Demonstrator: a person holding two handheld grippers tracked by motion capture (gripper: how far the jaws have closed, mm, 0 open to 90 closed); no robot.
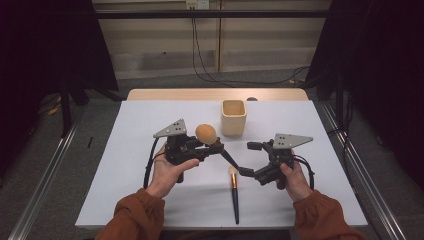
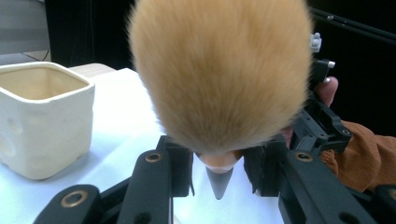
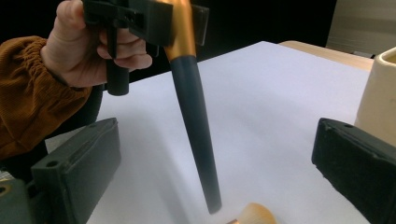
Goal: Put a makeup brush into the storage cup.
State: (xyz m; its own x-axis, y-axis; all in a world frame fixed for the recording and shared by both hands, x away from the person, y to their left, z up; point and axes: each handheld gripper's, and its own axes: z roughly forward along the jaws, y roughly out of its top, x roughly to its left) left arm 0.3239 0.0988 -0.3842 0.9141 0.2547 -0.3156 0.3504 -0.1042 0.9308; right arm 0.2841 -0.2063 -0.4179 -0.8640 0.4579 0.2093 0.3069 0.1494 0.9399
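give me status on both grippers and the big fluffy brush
Left gripper shut on big fluffy tan brush, lifted. Right gripper open, empty. Small black-handled brush flat on white table. Cream square cup behind, unobstructed.

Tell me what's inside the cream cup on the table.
The cream cup looks empty: its inner walls show bare in the left claw view. Its bottom is hidden by the rim, so something small lying flat there cannot be ruled out.

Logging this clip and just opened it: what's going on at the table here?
A person holds a gripper in each hand. The left gripper is shut on a large fluffy brush, lifted with its handle angling down. The right gripper is open, jaws spread either side of that handle. A smaller brush lies on the white table, and a cream cup stands behind.
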